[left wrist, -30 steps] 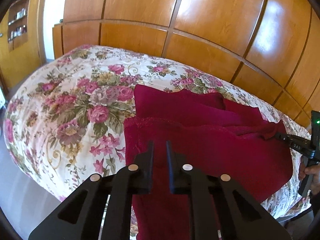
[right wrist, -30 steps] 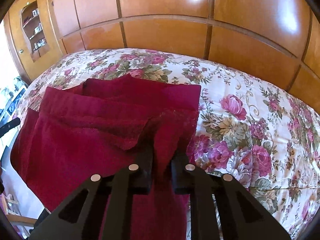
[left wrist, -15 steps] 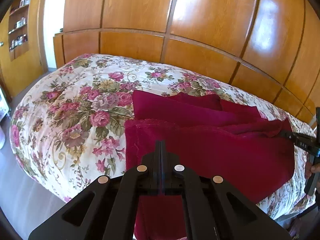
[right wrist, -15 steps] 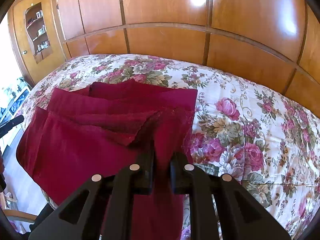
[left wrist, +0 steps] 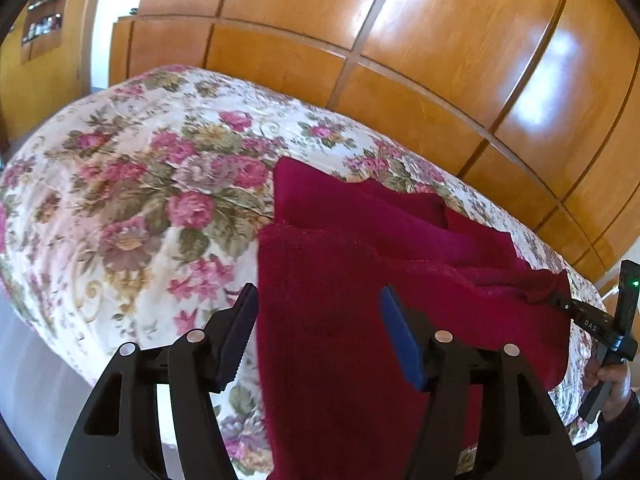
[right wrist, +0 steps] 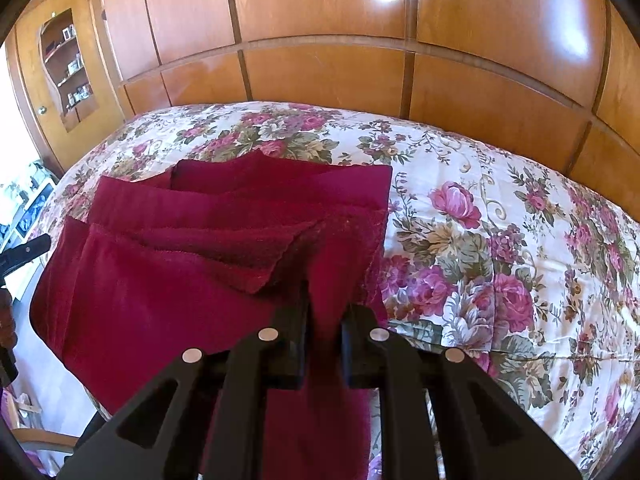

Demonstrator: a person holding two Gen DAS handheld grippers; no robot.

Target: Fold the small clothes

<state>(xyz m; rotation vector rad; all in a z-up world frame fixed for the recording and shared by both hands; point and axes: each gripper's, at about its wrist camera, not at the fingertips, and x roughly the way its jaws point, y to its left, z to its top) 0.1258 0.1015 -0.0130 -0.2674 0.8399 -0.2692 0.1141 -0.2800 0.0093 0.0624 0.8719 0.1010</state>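
A dark red knitted garment [left wrist: 360, 280] lies partly folded on the floral bedspread [left wrist: 140, 200], its near part hanging over the bed's front edge. My left gripper [left wrist: 318, 312] is open, its jaws wide apart over the garment's left edge, holding nothing. My right gripper [right wrist: 324, 312] is shut on a fold of the same garment [right wrist: 200, 280] at its right side. The right gripper also shows in the left wrist view [left wrist: 560, 304], pinching the cloth at the far right.
Glossy wooden wardrobe panels [right wrist: 320, 60] stand behind the bed. A shelf cabinet [right wrist: 68, 68] is at the far left. The bedspread [right wrist: 500, 240] stretches to the right of the garment. Floor shows below the bed's left edge [left wrist: 32, 380].
My left gripper was shut on the garment's edge half a second ago and has now opened wide, letting the cloth go. The right gripper keeps its hold.
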